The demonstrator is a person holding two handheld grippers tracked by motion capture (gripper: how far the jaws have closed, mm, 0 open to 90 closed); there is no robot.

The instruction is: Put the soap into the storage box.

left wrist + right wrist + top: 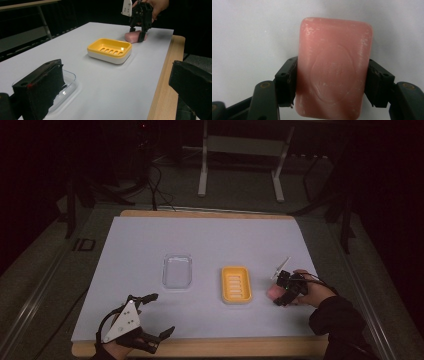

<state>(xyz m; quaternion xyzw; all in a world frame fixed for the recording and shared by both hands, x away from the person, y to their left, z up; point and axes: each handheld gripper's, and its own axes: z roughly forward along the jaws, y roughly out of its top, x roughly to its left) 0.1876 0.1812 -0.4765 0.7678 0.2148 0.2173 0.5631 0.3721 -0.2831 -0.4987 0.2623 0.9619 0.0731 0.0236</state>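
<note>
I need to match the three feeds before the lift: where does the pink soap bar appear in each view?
High view: the soap lies at right, under the right gripper.
Left gripper view: the soap is top centre, behind the yellow soap dish.
Right gripper view: the soap is at centre, clamped by both pads.
Shared landmark: the white table cover.

The left gripper (155, 314) is black, with two chunky jaws, a grey three-cornered plate on top dotted with small screws, and a thin black cable looping beside it. The right gripper (281, 289) is black too, with a pale plate, small screw holes and brass-coloured pins. The person wears a dark long sleeve (336, 317).
</note>
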